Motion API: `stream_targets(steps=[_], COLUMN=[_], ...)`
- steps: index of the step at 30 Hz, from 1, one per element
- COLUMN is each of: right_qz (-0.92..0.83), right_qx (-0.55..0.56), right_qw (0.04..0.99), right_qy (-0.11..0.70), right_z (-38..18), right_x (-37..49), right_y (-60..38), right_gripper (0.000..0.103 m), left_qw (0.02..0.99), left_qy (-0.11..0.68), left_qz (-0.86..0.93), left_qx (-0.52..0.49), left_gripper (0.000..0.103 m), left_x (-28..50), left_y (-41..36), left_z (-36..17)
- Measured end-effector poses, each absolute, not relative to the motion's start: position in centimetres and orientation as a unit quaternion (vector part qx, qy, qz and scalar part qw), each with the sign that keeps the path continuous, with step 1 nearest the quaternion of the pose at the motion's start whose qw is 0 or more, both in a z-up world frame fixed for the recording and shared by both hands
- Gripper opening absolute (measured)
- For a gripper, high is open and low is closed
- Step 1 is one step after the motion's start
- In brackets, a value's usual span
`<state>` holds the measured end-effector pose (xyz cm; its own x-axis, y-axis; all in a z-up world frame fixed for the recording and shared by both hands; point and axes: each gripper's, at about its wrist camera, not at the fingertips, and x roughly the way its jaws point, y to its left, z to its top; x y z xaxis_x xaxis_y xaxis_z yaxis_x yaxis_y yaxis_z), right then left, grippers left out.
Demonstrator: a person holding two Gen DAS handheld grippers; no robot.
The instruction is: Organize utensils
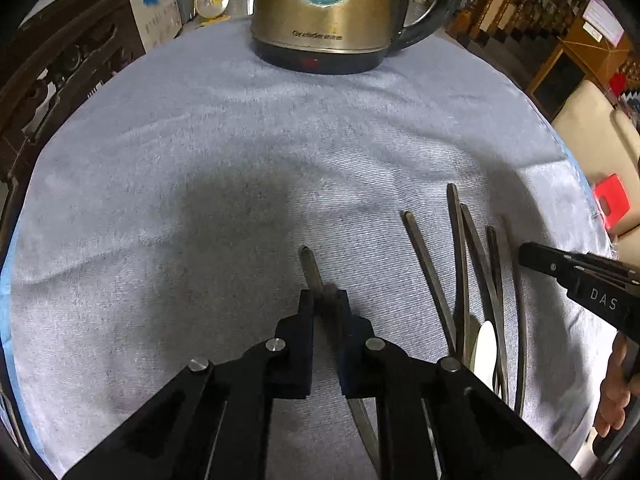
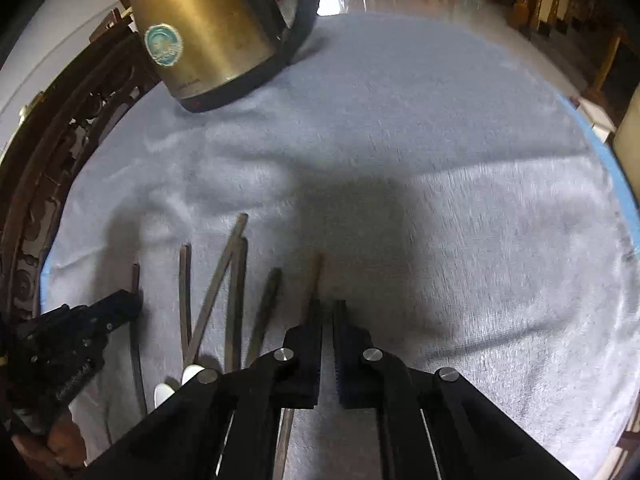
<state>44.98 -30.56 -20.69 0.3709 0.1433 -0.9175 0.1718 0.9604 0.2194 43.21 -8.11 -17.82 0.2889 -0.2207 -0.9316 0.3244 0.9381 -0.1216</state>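
The left gripper (image 1: 324, 300) pinches one dark slender chopstick (image 1: 310, 266) lengthwise along its fingers, the fanned chopstick pile (image 1: 464, 272) lying rightward, nearer the nearly closed right gripper (image 2: 328, 308).

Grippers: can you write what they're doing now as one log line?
left gripper: shut on chopstick | right gripper: shut on another chopstick | kettle: upright
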Motion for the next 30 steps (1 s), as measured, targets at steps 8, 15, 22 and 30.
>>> stream_targets(steps=[8, 15, 22, 30], right_qz=[-0.003, -0.031, -0.008, 0.029], right_qx=[0.187, 0.083, 0.102, 0.149], right_qw=[0.796, 0.822, 0.828, 0.871], right_qy=[0.576, 0.562, 0.551, 0.467], right_z=[-20.3, -19.7, -18.9, -12.4], right_x=[45.5, 46.3, 44.1, 36.8], right_y=[-30.7, -27.1, -28.3, -30.4], right_gripper=[0.04, 0.004, 0.005, 0.005], left_qw=[0.8, 0.812, 0.824, 0.879], left_qy=[0.578, 0.564, 0.549, 0.45], left_qz=[-0.158, -0.142, -0.137, -0.157], left_qx=[0.037, 0.053, 0.034, 0.013], left_gripper=[0.021, 0.009, 0.005, 0.005], left_x=[44.9, 46.1, 44.3, 37.5], left_y=[-7.8, -8.6, -7.2, -4.8], left_z=[-17.9, -18.3, -17.9, -9.7])
